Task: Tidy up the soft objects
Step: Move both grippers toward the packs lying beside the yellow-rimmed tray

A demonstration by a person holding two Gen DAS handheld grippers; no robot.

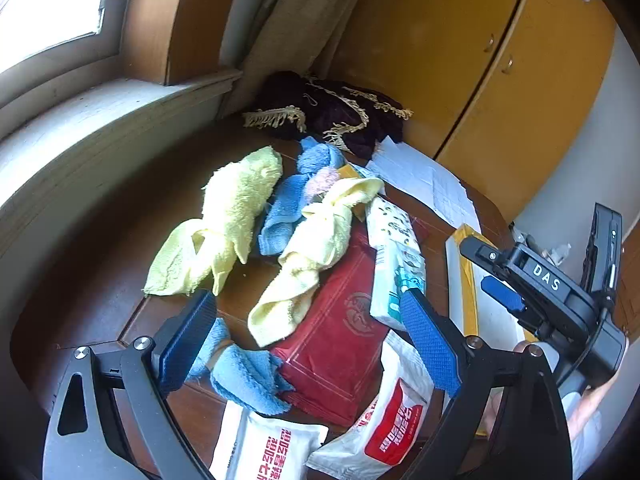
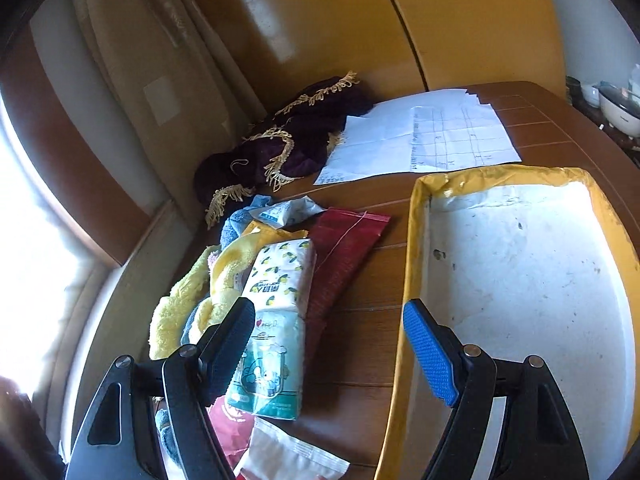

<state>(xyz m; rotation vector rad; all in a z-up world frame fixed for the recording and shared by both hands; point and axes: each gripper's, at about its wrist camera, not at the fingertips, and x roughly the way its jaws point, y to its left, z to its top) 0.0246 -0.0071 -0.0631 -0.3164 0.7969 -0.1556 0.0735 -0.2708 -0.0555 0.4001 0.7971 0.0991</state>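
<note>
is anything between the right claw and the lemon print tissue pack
Nothing visible. The open right claw has the lemon-print tissue pack beside its left finger, lying atop the dark red packet, with bare wooden table between the fingers.

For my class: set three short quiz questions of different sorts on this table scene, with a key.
1. True or false: the yellow-rimmed tray already holds a towel.
2. Multiple choice: the lemon-print tissue pack lies partly on A) the sheets of paper, B) the red packet, C) the dark fringed cloth.
3. Fill in: both the left gripper and right gripper have their jaws ____.

Key: 1 false, the tray shows nothing inside; 2 B; 3 open.
</note>
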